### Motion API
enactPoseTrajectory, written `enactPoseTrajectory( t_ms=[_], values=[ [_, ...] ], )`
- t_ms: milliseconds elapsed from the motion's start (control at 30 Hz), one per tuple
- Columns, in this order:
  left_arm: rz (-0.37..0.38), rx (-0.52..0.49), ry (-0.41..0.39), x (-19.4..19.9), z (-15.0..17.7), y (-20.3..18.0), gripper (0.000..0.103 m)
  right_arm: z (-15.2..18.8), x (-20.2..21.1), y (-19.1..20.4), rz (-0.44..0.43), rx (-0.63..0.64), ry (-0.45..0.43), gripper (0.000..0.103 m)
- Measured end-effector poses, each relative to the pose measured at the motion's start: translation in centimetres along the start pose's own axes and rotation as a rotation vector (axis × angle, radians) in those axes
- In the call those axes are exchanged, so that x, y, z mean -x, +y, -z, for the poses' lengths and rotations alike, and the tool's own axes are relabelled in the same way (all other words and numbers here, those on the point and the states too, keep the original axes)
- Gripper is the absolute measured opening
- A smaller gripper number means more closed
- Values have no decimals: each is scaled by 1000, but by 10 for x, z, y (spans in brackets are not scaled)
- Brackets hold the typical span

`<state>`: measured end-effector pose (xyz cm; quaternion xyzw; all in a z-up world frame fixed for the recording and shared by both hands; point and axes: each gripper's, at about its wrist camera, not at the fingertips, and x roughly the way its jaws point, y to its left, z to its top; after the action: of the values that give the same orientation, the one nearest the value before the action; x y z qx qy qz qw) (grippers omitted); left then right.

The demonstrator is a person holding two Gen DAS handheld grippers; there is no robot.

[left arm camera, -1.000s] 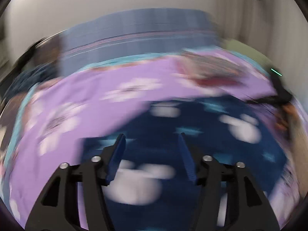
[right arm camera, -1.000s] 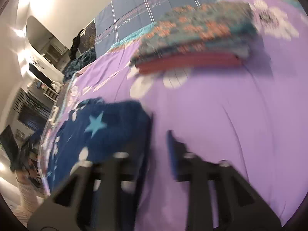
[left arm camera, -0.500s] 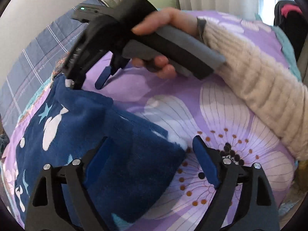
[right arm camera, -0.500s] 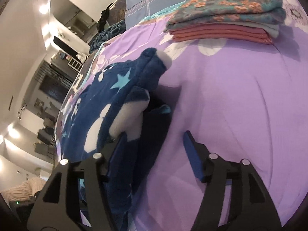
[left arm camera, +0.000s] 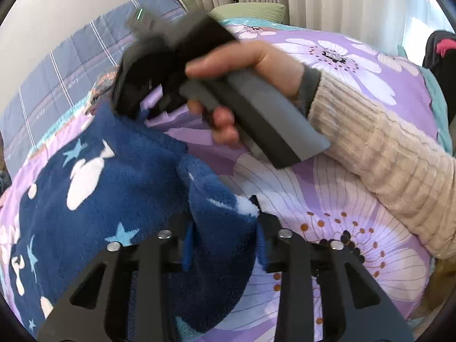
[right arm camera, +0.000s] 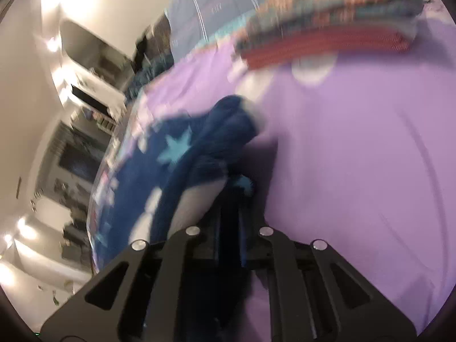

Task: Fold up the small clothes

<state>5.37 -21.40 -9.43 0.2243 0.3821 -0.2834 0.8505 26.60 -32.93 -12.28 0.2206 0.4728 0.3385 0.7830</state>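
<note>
A navy fleece garment [left arm camera: 119, 188] with white fish and pale blue stars lies on the purple flowered bedspread [left arm camera: 356, 222]. My left gripper [left arm camera: 223, 245] is shut on its near corner, which bunches up between the fingers. My right gripper [right arm camera: 229, 228] is shut on another edge of the same garment [right arm camera: 182, 154], which lifts off the bed in a fold. In the left wrist view the right gripper's body [left arm camera: 171, 65] sits at the garment's far edge, held by a hand in a cream sleeve.
A stack of folded clothes [right arm camera: 327, 28], patterned teal over red, lies on the bed beyond the garment. A blue plaid quilt [left arm camera: 71, 65] and a green pillow [left arm camera: 250, 11] sit at the head of the bed. Curtains hang behind.
Both grippers have closed on edges of the navy garment, which were loose between open jaws half a second ago. The cloth now rises at both grips.
</note>
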Motion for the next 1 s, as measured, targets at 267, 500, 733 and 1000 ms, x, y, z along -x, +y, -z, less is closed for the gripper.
enactPoseTrajectory(
  t_ms=[267,500,733,1000],
  values=[
    [20,4,14,-7,1,-5,30,-1,-15,-16,56,-27,0,8],
    [11,-5,12,-6,5,-7,30,-5,-3,-16,51,-43,-66,8],
    [13,5,7,-2,7,-5,31,-6,-1,-23,2,-70,-31,16],
    [13,-5,10,-3,6,-11,44,0,8,-25,-110,-19,97,48]
  ],
)
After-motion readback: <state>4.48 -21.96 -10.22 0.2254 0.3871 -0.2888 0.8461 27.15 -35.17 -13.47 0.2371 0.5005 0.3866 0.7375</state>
